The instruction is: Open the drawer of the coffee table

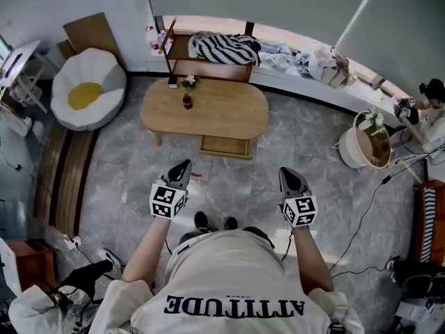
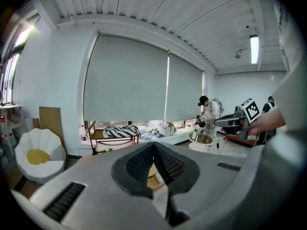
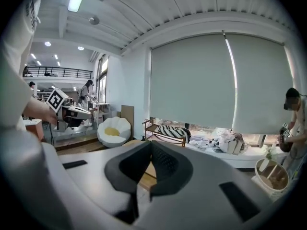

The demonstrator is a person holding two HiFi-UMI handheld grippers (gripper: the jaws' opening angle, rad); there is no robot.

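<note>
Floor (image 1: 125,186) here is grey marble-look tile, and there's a good open stretch of it between the person and the oval wooden counter (image 1: 229,110). The drawer (image 1: 226,147) sits under the counter's near edge and pokes out past it toward the person. On top there's just a small dark bottle (image 1: 187,101) and a little plant (image 1: 189,82), both near the far left edge.

Left tongs (image 1: 182,167) and right tongs (image 1: 286,172) are both pressed together with nothing in them, held out over bare floor, well apart from the counter and from each other.

Around the edges: an egg-shaped beanbag (image 1: 87,89) off to the left, and a wooden bench (image 1: 208,65) with a striped cloth (image 1: 224,47) right behind the counter. There are clothes piled on the window ledge (image 1: 306,61), a white basket (image 1: 354,145) to the right, and cables (image 1: 368,207) trailing over the floor on that side. Another person (image 1: 434,110) stands at the far right edge.
</note>
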